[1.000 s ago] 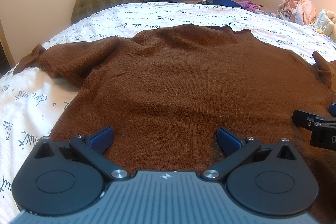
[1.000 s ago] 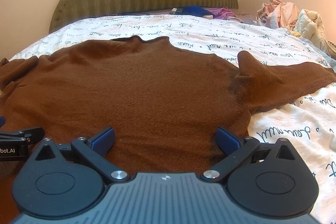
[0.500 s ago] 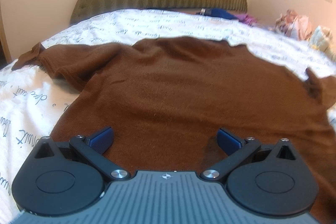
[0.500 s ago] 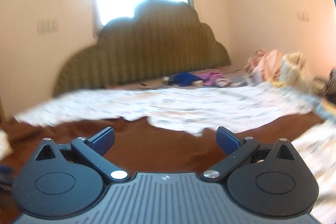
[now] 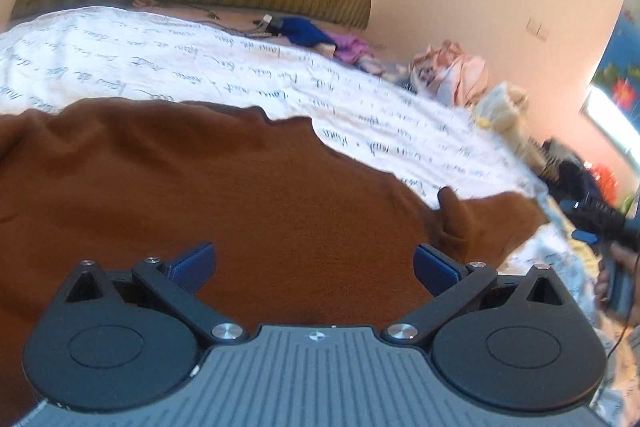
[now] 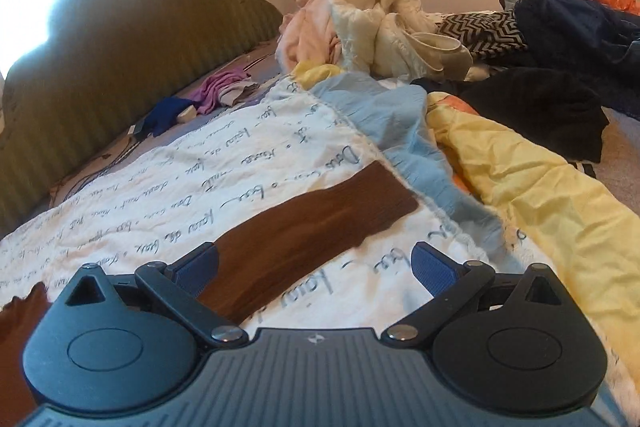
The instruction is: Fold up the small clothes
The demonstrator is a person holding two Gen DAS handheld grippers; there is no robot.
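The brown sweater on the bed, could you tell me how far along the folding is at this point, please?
Done: the brown sweater lies spread flat on the script-print sheet. In hand: nothing; the left gripper is open over its body, and the right gripper is open over the outstretched sleeve. Left: every fold, sleeves first by the look of it; no crease shows yet.

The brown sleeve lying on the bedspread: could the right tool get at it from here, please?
Probably yes: the right tool is open, the brown sleeve lies flat just ahead, and nothing covers it.
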